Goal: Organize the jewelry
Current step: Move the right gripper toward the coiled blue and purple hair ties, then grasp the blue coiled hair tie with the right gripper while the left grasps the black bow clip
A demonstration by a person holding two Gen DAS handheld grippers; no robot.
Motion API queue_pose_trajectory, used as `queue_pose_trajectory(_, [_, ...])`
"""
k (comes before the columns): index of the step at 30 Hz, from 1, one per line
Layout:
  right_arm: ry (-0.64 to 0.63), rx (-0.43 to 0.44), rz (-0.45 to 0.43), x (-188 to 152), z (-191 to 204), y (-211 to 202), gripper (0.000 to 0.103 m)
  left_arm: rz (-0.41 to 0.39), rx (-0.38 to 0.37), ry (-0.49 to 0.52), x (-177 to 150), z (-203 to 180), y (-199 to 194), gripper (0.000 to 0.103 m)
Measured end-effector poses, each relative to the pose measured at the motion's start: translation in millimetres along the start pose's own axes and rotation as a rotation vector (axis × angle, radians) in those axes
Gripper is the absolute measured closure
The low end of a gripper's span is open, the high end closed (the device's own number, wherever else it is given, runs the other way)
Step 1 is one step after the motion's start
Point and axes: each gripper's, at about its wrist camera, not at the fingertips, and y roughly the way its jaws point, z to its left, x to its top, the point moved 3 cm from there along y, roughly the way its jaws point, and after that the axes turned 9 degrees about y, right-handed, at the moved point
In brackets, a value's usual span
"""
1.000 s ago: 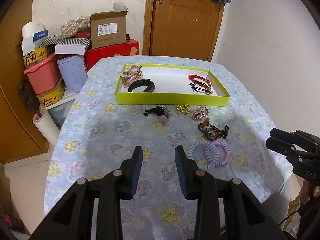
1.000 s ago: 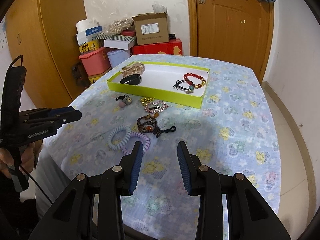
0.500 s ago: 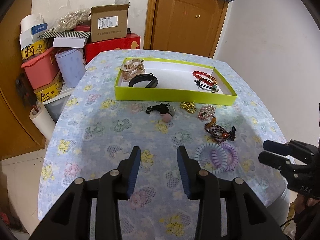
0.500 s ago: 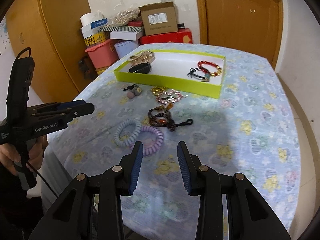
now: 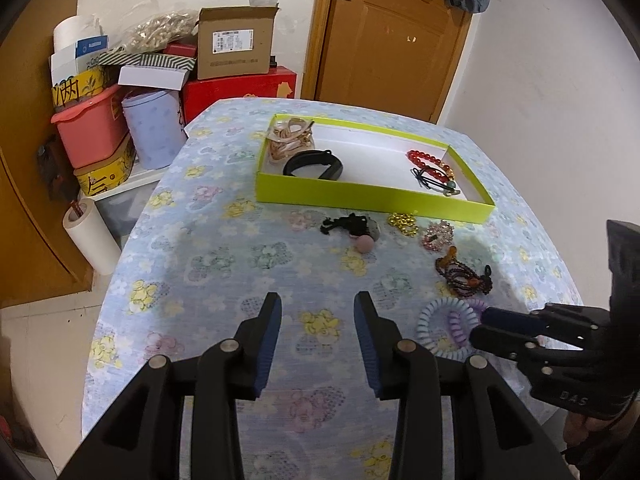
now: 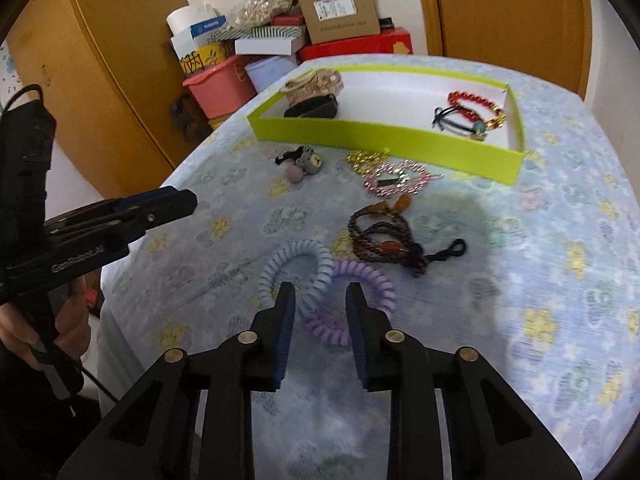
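Observation:
A lime-green tray (image 5: 372, 194) (image 6: 384, 138) holds a tan clip, a black band (image 5: 314, 164) and a red bead bracelet (image 5: 430, 162). On the floral cloth lie a blue coil tie (image 6: 298, 266) (image 5: 434, 320), a purple coil tie (image 6: 360, 300), a dark braided bracelet (image 6: 382, 236) (image 5: 464, 276), a pink rhinestone clip (image 6: 396, 178), gold beads (image 6: 366, 158) and a black tie with a pompom (image 6: 300, 162) (image 5: 356, 230). My right gripper (image 6: 320, 300) is open, its fingers straddling the overlapping coil ties. My left gripper (image 5: 318, 312) is open and empty above bare cloth.
Stacked boxes, a pink tub (image 5: 90, 124) and a paper roll (image 5: 90, 236) stand off the table's far-left side. A wooden door (image 5: 384, 36) is behind the table. The table edge (image 5: 104, 292) runs close on the left.
My right gripper has moved forward and down until its open fingers straddle the coil ties. My left gripper has shifted a little; the right gripper now reaches further into its view.

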Motion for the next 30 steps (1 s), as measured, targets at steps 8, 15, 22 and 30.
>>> queue_pose_trajectory(8, [-0.025,-0.004,0.000,1.6,5.6,5.5,0.093,0.005,-0.007,-0.011,0.6,5.2,5.6,0.064])
queue_pose_trajectory(15, [-0.009,-0.006,-0.068,8.1,-5.4,-19.7,0.093,0.007,-0.036,0.002,10.7,-4.2,17.1,0.064])
queue_pose_trajectory(22, [0.033,-0.026,-0.129,17.5,-28.3,-44.4,0.093,0.018,-0.063,0.039,29.5,-23.4,47.2,0.064])
queue_pose_trajectory(30, [0.066,-0.035,-0.151,21.2,-46.3,-52.0,0.093,0.051,-0.044,0.047,44.9,-33.4,85.8,0.061])
